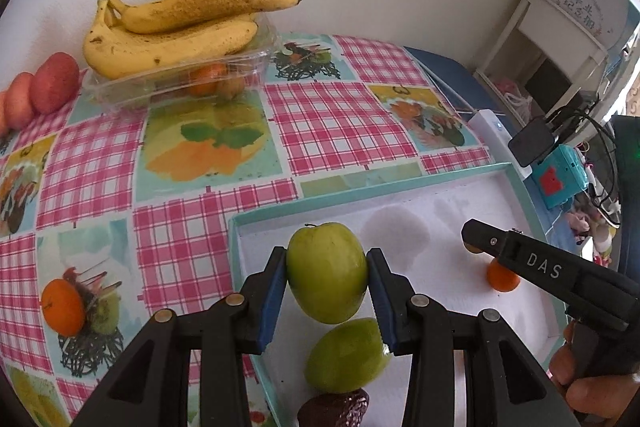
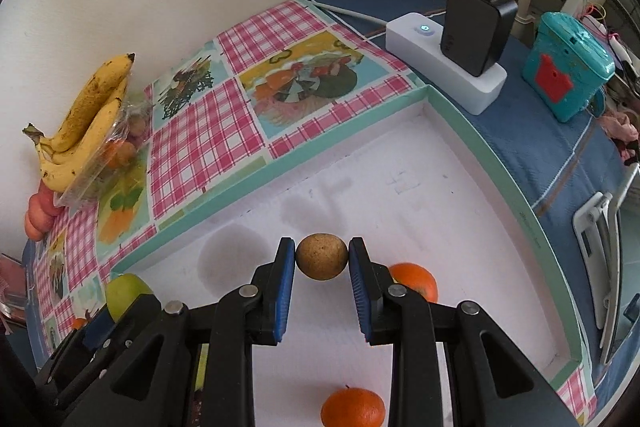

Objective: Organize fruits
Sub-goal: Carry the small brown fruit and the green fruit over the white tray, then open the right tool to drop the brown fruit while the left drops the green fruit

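Observation:
My left gripper (image 1: 327,277) is shut on a green apple (image 1: 327,271), held over the near left part of the white tray (image 1: 440,183) with teal walls. Below it in the tray lie a second green fruit (image 1: 346,355) and a dark brown fruit (image 1: 336,409). My right gripper (image 2: 322,259) is shut on a small round brown fruit (image 2: 321,256) above the tray floor (image 2: 420,195). Two oranges (image 2: 416,281) (image 2: 352,407) rest in the tray beneath it. The right gripper (image 1: 474,239) shows at the right of the left wrist view, over an orange (image 1: 502,277).
Bananas (image 1: 176,27) lie on a clear plastic box (image 1: 180,83) of fruit by the wall, with red apples (image 1: 54,83) to its left. An orange (image 1: 62,307) sits on the checked tablecloth. A white power strip (image 2: 444,67) with a black charger and a teal box (image 2: 568,67) stand past the tray.

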Demonstrator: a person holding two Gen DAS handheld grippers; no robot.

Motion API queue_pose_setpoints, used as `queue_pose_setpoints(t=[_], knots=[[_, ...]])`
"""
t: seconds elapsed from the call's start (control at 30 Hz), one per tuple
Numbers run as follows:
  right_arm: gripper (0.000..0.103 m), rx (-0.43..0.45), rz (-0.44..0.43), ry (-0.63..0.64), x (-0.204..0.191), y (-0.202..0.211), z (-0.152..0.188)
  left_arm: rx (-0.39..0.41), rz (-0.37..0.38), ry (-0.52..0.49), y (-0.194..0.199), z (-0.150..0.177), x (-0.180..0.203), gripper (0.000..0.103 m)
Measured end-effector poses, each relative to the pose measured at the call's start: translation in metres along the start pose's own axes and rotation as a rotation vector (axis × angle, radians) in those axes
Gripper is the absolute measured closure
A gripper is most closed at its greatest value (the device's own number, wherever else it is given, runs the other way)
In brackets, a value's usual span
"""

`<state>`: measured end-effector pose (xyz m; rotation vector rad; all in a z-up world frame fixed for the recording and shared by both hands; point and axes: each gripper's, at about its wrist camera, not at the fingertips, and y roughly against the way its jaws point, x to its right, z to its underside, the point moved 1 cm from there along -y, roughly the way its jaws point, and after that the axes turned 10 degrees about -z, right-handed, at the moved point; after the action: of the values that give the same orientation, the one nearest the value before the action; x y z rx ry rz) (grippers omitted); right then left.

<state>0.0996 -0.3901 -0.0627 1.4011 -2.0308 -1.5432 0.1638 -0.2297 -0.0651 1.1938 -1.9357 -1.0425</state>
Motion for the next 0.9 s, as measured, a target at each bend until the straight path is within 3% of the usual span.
queue_pose_setpoints(t=[0.7,0.9], knots=[[0.074,-0.027,0.012,0.017,0.002,-0.011,0.003,-0.047,-0.01,-0.005,-0.014,0.004,0.001,0.06],[0.071,-0.036,0.006,0.026,0.001,-0.011,0.002,-0.036,0.004,-0.012,-0.006,0.002,0.002,0.05]])
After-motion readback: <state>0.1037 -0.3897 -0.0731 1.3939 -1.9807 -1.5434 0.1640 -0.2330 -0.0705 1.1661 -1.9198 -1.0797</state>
